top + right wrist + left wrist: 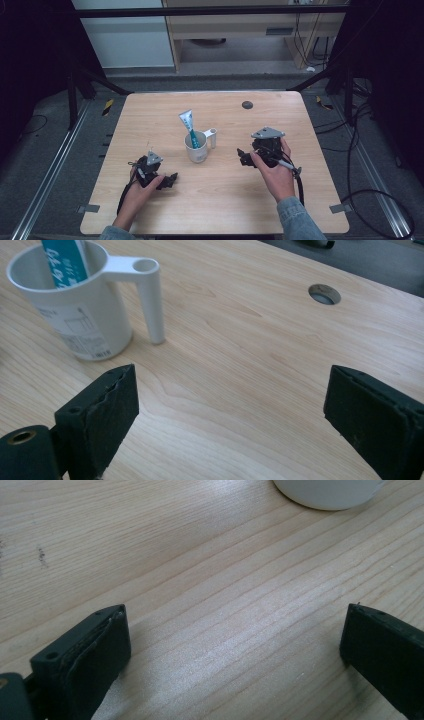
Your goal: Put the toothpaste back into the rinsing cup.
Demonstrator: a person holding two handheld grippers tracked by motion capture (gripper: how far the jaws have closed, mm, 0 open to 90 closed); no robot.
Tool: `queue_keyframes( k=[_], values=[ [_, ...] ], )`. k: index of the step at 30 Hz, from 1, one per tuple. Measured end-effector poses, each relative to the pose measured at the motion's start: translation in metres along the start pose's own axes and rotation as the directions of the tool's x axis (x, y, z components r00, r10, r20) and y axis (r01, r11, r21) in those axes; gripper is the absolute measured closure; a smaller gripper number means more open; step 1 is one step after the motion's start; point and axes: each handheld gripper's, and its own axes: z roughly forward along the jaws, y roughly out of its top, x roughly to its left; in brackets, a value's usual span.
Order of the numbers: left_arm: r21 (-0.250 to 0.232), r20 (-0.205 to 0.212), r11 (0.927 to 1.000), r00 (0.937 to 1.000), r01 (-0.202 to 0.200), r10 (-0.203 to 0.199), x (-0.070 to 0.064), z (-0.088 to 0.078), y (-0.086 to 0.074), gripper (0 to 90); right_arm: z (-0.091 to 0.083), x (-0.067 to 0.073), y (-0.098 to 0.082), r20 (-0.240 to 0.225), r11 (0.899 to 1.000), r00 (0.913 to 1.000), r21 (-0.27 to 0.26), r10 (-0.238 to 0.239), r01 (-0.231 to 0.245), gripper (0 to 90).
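Observation:
A white cup [197,148] with a side handle [211,136] stands near the table's middle, and a teal-and-white toothpaste tube [189,125] leans out of it. In the right gripper view the cup [75,310] sits at upper left with the tube [65,260] inside. My right gripper [242,158] is to the cup's right, open, nothing between its jaws [227,415]. My left gripper [172,179] rests low on the table, below and left of the cup, open and empty [235,645]. The cup's base [330,492] shows at the top of the left gripper view.
The wooden table [220,210] has a round cable hole [247,105] at the back, seen also as a hole [324,294] in the right gripper view. Cables trail from both grippers. Dark floor, cables and table frame surround the table.

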Motion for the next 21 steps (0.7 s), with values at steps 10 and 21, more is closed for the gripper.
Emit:
queue_keyframes(
  k=[10, 21],
  values=[
    [0.0, 0.0, 1.0, 1.0, 0.0, 0.0, 0.0, 0.0, 0.0, 0.0, 0.002, -0.033, -0.031, 0.035, 0.999, 0.9986, -0.004, 0.04, -0.04, 8.0],
    [-0.003, 0.0, 1.0, 1.0, 0.002, -0.002, 0.0, 0.0, 0.0, 0.0, 0.017, -0.059, -0.064, 0.073, 0.992, 0.9931, 0.078, 0.091, -0.097, 8.7]
  ],
)
